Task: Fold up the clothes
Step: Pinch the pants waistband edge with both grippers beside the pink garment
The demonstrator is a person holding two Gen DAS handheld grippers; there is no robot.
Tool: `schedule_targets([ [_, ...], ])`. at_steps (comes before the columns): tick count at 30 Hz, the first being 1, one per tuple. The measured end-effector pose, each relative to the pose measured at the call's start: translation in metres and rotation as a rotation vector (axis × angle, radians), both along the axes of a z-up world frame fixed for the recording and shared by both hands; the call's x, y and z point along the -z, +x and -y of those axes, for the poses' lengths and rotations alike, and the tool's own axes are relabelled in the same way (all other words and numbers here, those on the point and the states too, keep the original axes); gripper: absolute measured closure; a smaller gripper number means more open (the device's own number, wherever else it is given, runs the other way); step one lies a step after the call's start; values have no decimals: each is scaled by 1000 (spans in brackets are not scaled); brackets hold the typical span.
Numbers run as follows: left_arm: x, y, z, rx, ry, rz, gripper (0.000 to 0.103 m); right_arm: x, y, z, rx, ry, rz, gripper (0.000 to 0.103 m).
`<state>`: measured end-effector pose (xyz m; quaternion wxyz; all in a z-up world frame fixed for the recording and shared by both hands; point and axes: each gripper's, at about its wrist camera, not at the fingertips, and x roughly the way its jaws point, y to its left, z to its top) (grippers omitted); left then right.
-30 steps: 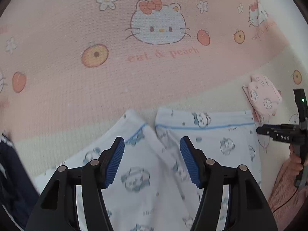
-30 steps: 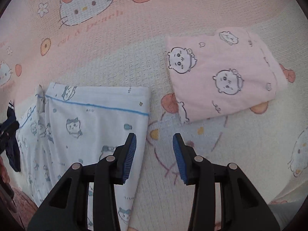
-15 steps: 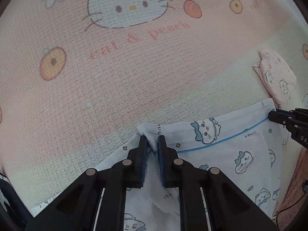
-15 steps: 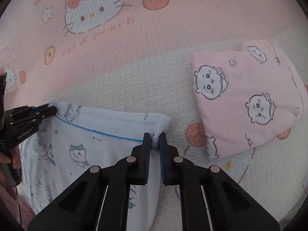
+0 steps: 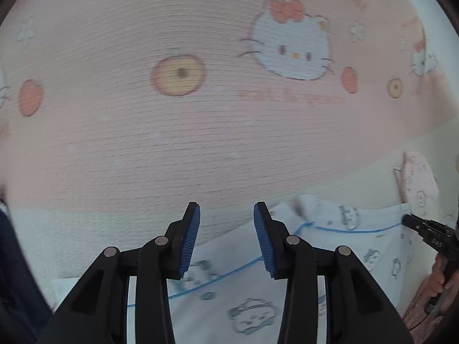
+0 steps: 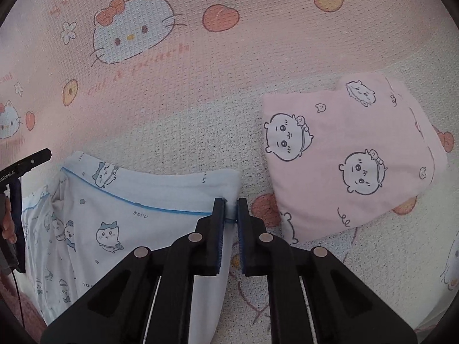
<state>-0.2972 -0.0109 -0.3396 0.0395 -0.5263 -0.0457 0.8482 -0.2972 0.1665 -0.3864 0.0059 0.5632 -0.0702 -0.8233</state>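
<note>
A white garment with blue piping and small cartoon prints [image 6: 120,218] lies flat on the pink blanket [image 6: 229,66]. My right gripper [image 6: 230,215] is shut on the garment's upper right corner, with fabric between its blue pads. In the left wrist view the same garment [image 5: 252,295] spreads under my left gripper [image 5: 226,238], which stands open above its upper edge with nothing between its fingers. The right gripper's tip [image 5: 424,229] shows at the far right of that view, and the left gripper's body [image 6: 20,166] at the left edge of the right wrist view.
A folded pink garment with cartoon faces [image 6: 352,154] lies right of the white one, also seen as a folded pink garment [image 5: 418,183] from the left wrist. A dark blue cloth [image 5: 17,286] sits at the far left. A hand [image 5: 441,275] holds the right gripper.
My left gripper has let go of the garment's corner, opened and pulled back to the left. The right gripper stays shut on its corner.
</note>
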Motion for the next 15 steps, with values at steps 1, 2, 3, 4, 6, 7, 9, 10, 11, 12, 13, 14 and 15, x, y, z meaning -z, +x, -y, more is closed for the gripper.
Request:
schedule_targets([
  [1, 3, 3, 10, -16, -42, 12, 62, 2, 0, 1, 1, 1, 5, 85],
  [2, 9, 5, 20, -41, -82, 22, 62, 5, -1, 2, 1, 1, 11, 81],
  [3, 15, 8, 31, -70, -117, 33, 62, 7, -1, 3, 2, 2, 16, 81],
  [4, 18, 17, 47, -126, -106, 49, 62, 9, -2, 5, 3, 2, 22, 81],
  [6, 24, 34, 79, -237, -84, 80, 62, -1, 1, 9, 6, 47, -27, 81],
  [7, 26, 43, 94, -279, -58, 88, 62, -10, 3, 12, 2, 58, -60, 81],
  [9, 35, 55, 116, -317, -5, 109, 62, -20, 4, 17, -14, 8, -78, 80],
  [10, 40, 61, 124, -326, 19, 118, 62, -18, 2, 22, -28, -29, -64, 78],
  [11, 40, 63, 125, -316, 37, 103, 62, -15, -1, 26, -37, -46, -47, 78],
  [12, 40, 65, 126, -306, 56, 88, 62, -9, -2, 31, -37, -32, -26, 78],
  [13, 40, 67, 127, -296, 73, 74, 62, -2, -3, 33, -34, -16, -1, 78],
  [14, 40, 67, 127, -292, 71, 67, 62, 3, -2, 34, -26, -14, 20, 78],
  [15, 39, 68, 127, -308, 48, 61, 62, 4, 1, 33, -17, -23, 29, 78],
])
